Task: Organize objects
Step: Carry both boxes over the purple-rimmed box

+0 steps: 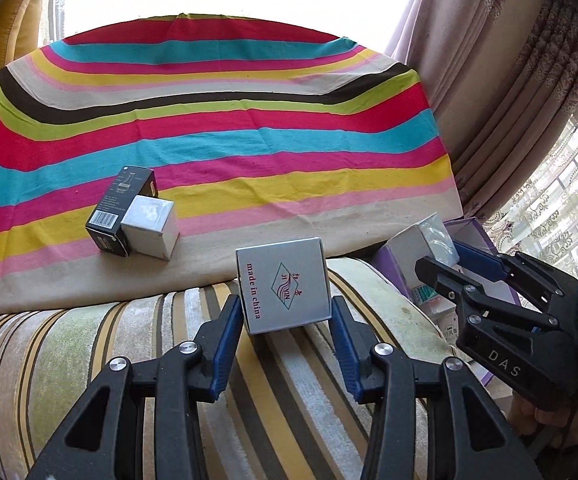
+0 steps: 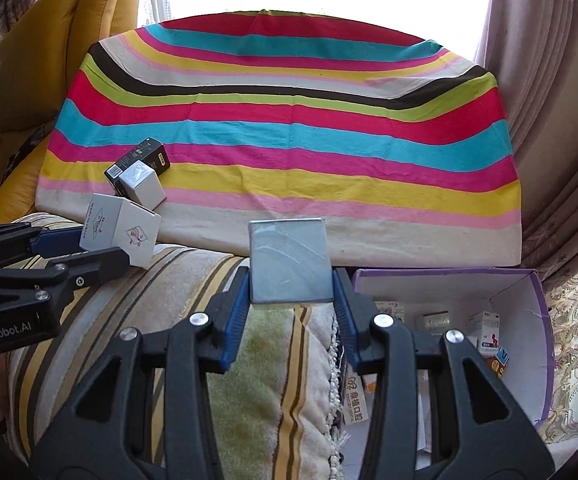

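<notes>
The left gripper [image 1: 287, 312] pinches a white box [image 1: 283, 284] printed "made in china" between its blue pads [image 1: 229, 328], low in the centre of the left wrist view. In the right wrist view that box [image 2: 123, 230] shows at middle left, held over a striped cushion [image 2: 193, 280].

The right gripper [image 2: 292, 300] clamps a silver box [image 2: 291, 262] by its sides, low centre of its own view; in the left wrist view it [image 1: 425, 248] sits at middle right.

Just right of the right gripper, at lower right, an open purple carton [image 2: 537, 320] holds several small packages [image 2: 489, 328].

Further out, a striped cloth [image 1: 229, 128] fills the middle of both views. On its lower left part a black box [image 1: 119, 212] and a grey box [image 1: 151, 226] lie touching each other. A yellow sofa [image 2: 49, 60] stands at upper left, curtains [image 2: 549, 80] at right.
</notes>
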`<state>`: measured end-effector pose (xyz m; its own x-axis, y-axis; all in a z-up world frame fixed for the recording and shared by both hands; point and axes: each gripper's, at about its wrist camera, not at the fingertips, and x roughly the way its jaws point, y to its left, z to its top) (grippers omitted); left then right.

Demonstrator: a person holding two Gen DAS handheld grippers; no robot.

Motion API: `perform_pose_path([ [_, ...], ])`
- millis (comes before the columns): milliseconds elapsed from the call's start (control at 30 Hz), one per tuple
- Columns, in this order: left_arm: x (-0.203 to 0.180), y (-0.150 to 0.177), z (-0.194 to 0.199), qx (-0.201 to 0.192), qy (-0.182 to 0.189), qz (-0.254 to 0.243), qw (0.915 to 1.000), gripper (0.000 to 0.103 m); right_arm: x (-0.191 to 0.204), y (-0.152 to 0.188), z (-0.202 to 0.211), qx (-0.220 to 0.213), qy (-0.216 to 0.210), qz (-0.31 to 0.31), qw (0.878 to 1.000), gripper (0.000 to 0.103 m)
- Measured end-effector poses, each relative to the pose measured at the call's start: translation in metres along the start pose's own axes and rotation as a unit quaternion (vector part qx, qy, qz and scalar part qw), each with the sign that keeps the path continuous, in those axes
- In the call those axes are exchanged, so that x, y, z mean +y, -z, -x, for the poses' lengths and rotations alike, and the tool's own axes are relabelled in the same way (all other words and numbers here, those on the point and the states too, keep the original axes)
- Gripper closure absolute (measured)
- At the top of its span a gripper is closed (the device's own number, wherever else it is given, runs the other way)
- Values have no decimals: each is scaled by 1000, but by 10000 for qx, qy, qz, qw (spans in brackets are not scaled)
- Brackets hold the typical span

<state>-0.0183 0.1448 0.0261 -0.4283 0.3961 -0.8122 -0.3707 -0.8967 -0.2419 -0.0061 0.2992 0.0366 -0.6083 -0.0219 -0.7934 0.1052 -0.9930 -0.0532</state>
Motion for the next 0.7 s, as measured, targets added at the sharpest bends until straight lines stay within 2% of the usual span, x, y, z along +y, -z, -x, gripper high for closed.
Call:
perform_pose_path([
  [367, -50, 2, -4, -33, 376, -500, 9980, 58, -50, 23, 28, -139, 265, -465, 9985, 58],
  [700, -98, 5, -15, 81, 621, -1005, 9930, 58, -110, 45, 42, -132, 782, -1066, 9911, 58],
])
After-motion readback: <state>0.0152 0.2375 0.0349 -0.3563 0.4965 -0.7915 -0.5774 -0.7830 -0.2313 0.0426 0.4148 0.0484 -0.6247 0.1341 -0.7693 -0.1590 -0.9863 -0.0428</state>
